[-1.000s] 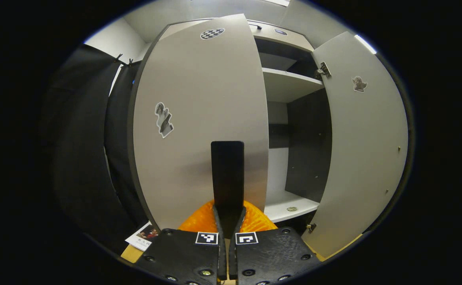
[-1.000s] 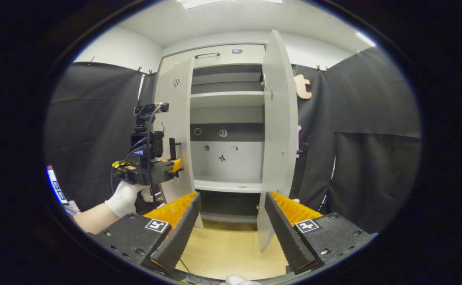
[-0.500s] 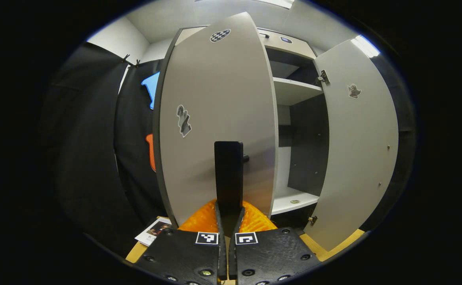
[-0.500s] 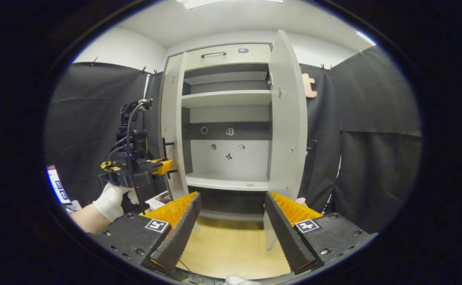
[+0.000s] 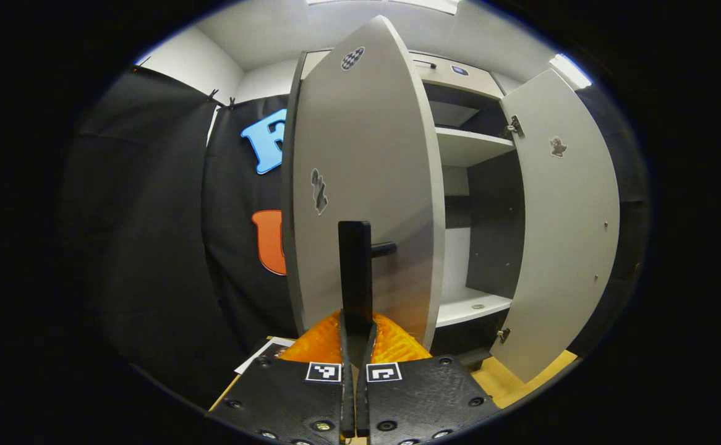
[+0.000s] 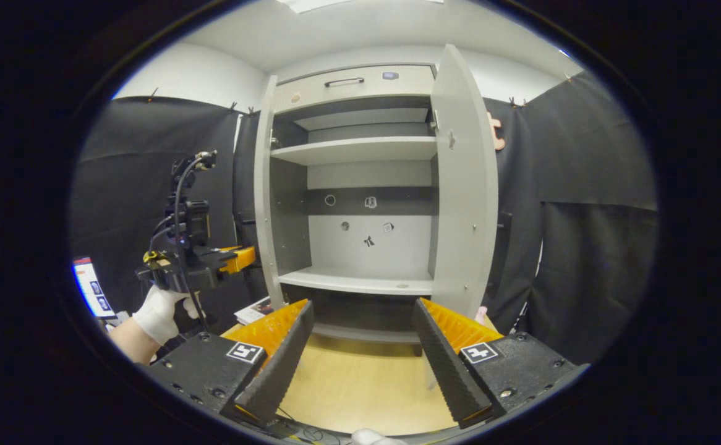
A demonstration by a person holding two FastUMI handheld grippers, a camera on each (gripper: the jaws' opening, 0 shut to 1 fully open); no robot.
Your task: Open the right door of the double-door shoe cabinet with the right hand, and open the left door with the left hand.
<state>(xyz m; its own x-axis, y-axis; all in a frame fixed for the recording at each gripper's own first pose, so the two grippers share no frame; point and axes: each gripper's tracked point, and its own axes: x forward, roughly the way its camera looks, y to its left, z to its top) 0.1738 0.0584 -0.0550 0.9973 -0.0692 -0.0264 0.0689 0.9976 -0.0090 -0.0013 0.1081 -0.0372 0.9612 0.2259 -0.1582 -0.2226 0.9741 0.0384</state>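
Black cloth hangs all around over a smooth yellow wood floor [image 6: 360, 389]. The right tool [image 6: 360, 346] is wide open, holding nothing. The left tool [image 5: 356, 321] pinches the left door's [image 5: 366, 185] flat black handle [image 5: 355, 272]. The grey shoe cabinet [image 6: 360, 167] stands open, right door [image 6: 465, 185] swung out.

left door [image 5: 366, 185] swung wider, cabinet interior exposed

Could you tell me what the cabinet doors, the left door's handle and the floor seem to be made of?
Left door and right door: probably laminated board, a smooth matte pale grey face with a darker edge.
Handle: a dark matte bar, metal or plastic; I can't tell which.
Floor: light wood-look boards, likely laminate, with a slight sheen.
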